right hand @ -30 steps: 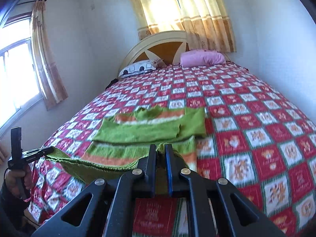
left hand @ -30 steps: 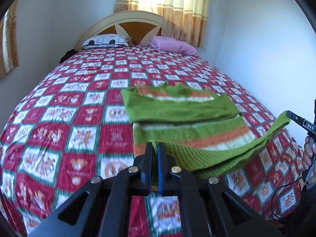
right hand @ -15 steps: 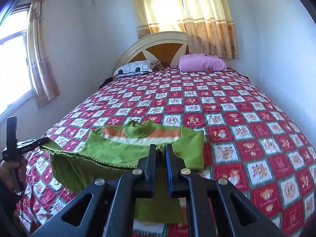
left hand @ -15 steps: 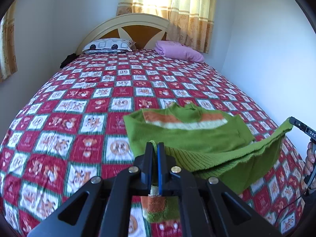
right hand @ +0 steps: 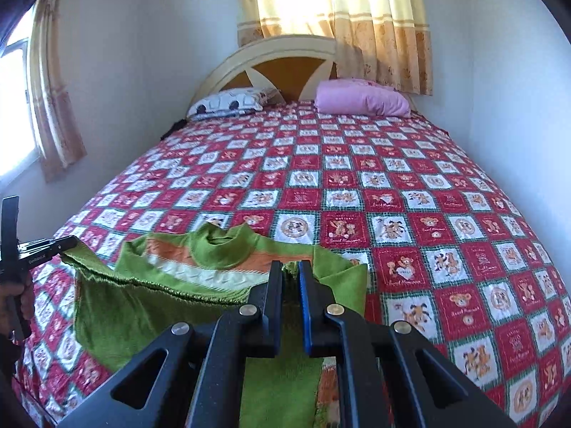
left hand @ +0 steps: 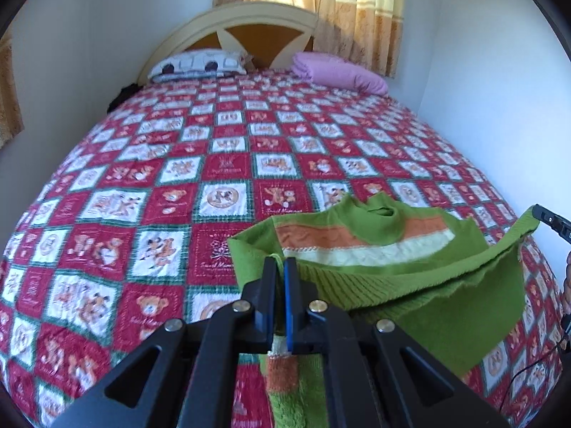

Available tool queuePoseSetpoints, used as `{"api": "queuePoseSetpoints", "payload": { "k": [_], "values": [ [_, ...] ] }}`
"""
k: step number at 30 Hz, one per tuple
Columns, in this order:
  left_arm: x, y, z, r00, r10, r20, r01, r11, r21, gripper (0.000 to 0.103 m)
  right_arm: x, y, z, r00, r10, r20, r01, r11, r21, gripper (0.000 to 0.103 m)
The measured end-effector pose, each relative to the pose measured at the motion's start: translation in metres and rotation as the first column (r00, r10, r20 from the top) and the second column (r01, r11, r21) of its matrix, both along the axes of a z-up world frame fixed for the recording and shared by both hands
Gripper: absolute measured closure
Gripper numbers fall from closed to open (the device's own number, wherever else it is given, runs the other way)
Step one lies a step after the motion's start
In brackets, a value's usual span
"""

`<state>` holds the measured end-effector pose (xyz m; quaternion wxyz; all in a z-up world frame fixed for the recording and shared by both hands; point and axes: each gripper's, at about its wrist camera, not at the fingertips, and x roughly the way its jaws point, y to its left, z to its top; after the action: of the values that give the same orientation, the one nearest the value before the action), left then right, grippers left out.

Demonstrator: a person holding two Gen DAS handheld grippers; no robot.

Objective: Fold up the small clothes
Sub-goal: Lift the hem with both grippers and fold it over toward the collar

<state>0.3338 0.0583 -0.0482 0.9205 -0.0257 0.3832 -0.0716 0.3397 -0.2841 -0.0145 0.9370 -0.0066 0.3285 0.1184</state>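
1. Sweater (left hand: 374, 246), green with orange and white stripes, is spread near the foot of the checked bedspread (left hand: 221, 164), its hem lifted over the chest.
2. One hem corner is pinched in the left gripper (left hand: 280, 267), jaws closed on the knit.
3. The other corner is clamped in the right gripper (right hand: 289, 271), with the hem stretched between them.
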Motion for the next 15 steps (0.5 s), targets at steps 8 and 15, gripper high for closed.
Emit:
{"api": "queuePoseSetpoints", "payload": {
  "k": [8,15],
  "values": [
    [0.051,0.004,-0.05,0.986,0.159,-0.043,-0.155,0.984,0.091,0.068,0.086,-0.011,-0.072,0.988,-0.107,-0.115,0.104,0.994,-0.029,0.081],
    [0.025,0.021,-0.048,0.993,0.115,-0.01,-0.115,0.992,0.044,0.043,0.077,-0.035,-0.088,0.987,-0.092,-0.133,0.094,0.996,0.004,0.039]
  ]
}}
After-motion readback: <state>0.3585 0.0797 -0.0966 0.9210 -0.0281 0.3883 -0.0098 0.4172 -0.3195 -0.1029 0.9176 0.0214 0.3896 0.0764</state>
